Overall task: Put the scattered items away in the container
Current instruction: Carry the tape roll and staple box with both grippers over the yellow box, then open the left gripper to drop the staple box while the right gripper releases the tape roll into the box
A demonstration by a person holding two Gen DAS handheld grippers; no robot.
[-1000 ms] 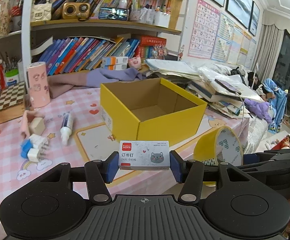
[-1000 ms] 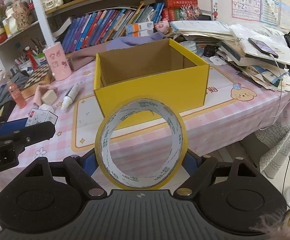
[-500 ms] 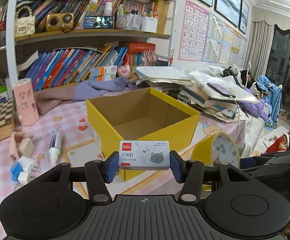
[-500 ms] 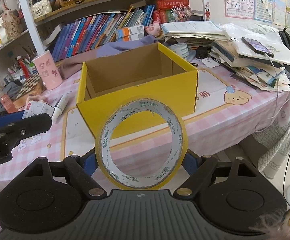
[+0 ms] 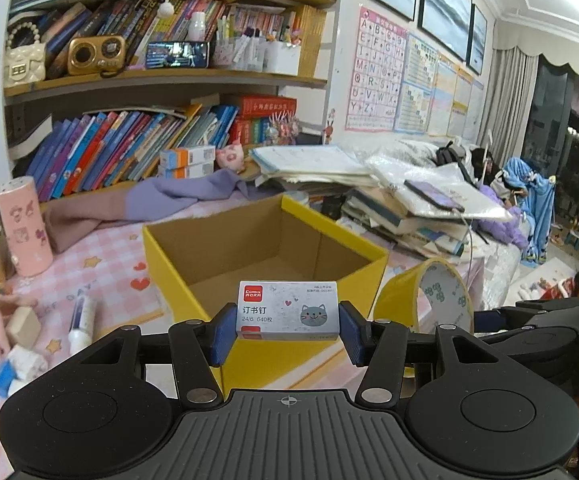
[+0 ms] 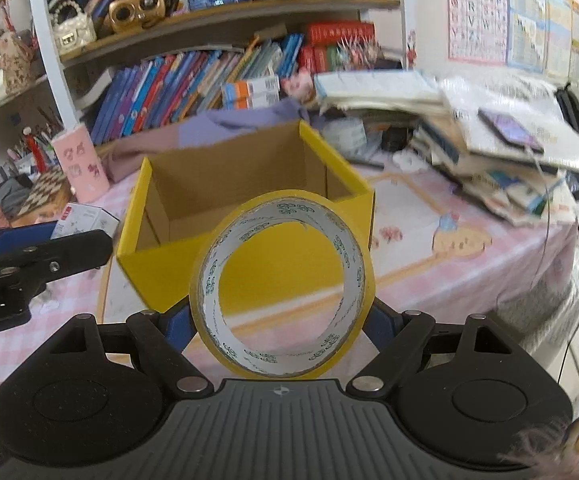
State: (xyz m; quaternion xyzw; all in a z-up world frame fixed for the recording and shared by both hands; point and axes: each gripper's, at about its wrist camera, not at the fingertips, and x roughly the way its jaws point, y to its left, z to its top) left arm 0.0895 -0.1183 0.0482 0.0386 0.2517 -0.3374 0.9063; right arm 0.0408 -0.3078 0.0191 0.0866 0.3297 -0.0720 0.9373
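Note:
My left gripper [image 5: 287, 332] is shut on a small grey staple box [image 5: 287, 310] with a cat picture, held just before the near wall of the open yellow cardboard box [image 5: 265, 248]. My right gripper [image 6: 283, 320] is shut on a yellow tape roll [image 6: 283, 292] standing upright between its blue pads, in front of the same yellow box [image 6: 245, 216]. The box interior shows bare brown cardboard. In the left wrist view the tape roll [image 5: 429, 296] appears to the right; in the right wrist view the left gripper [image 6: 49, 252] and the staple box [image 6: 85, 220] appear at left.
On the pink checked tablecloth [image 5: 101, 268] left of the box lie a glue tube [image 5: 81, 318], an eraser [image 5: 21, 322], blue-white clips [image 5: 17, 366] and a pink cup [image 5: 23, 226]. A stack of books and papers [image 5: 401, 200] crowds the right. Bookshelves stand behind.
Both grippers have moved toward the yellow box, which now looks larger and nearer in both views. The staple box and tape roll stay gripped.

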